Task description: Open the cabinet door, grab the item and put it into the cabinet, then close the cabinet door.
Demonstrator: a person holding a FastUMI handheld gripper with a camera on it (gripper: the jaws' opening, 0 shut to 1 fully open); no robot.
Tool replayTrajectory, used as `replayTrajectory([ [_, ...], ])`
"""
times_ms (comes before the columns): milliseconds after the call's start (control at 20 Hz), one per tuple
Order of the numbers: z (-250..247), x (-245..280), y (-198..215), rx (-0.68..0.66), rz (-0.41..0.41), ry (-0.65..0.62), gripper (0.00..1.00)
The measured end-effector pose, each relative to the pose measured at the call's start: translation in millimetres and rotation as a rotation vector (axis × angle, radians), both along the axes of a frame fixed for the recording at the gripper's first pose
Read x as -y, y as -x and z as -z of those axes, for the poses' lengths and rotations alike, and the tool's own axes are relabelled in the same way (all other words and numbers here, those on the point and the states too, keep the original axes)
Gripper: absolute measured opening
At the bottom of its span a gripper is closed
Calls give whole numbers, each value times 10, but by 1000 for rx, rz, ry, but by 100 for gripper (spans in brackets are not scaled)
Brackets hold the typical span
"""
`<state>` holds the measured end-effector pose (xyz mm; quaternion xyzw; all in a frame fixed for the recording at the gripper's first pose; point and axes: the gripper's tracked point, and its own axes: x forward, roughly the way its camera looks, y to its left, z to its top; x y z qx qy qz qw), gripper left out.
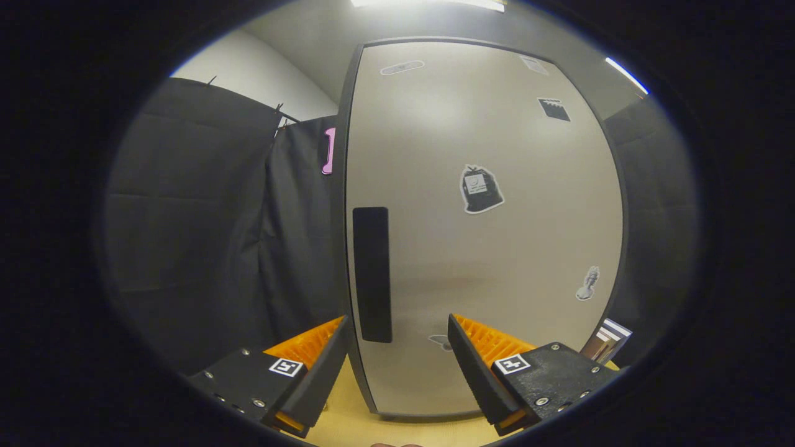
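Observation:
A tall light-grey cabinet door stands shut straight ahead, close to me. A dark vertical handle runs down its left edge. Several stickers are stuck on the door's face. My gripper is open, with its fingers held wide apart low in front of the door. The bottom end of the handle lies between the two fingers, nearer the left one. Nothing is held between them.
Black cloth hangs to the left of the cabinet and more of it to the right. The cabinet stands on a yellowish wooden surface. A small striped item peeks out beside the cabinet's lower right corner.

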<state>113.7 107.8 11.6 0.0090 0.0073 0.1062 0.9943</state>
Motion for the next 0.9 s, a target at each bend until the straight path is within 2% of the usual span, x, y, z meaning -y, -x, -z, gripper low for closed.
replayTrajectory([
  [150,47,-103,-186,-12,1,-5,95],
  [250,80,-102,-278,-29,20,-22,87],
  [350,150,-142,-354,-64,17,-49,75],
  [450,189,-256,-353,-79,-12,-39,58],
  [550,181,-224,-349,-62,12,23,35],
  [900,188,-229,-255,-73,-24,39,27],
])
